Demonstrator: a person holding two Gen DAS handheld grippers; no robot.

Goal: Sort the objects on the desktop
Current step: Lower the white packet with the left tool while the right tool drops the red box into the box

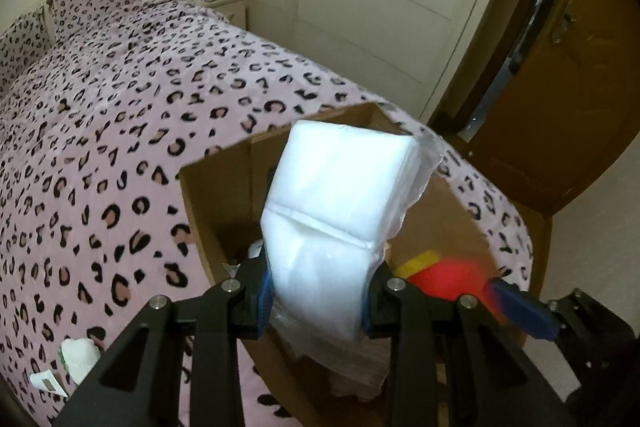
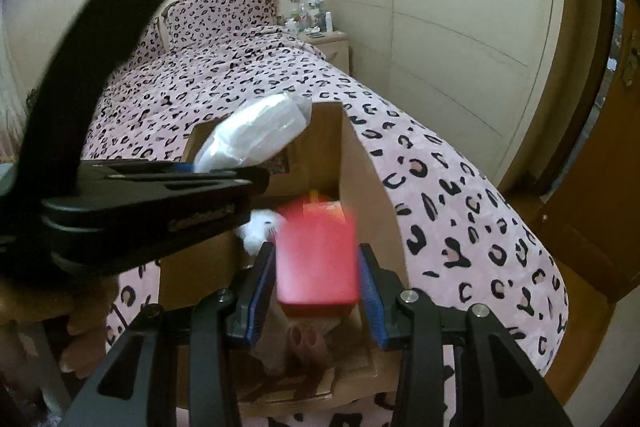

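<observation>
The left gripper [image 1: 316,301] is clamped on the lower end of a clear bag of white pads [image 1: 340,203], and the right gripper [image 2: 318,287] pinches a red block [image 2: 318,255] between its blue pads. Both loads hang over the open cardboard box [image 1: 208,211] on the leopard-print bed [image 1: 120,115], apparently poised for release inside.

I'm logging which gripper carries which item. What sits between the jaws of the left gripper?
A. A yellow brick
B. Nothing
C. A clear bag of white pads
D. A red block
C: in the left wrist view the left gripper has its jaws pressed on the clear bag of white pads above the cardboard box; the red block sits in the right gripper.
</observation>
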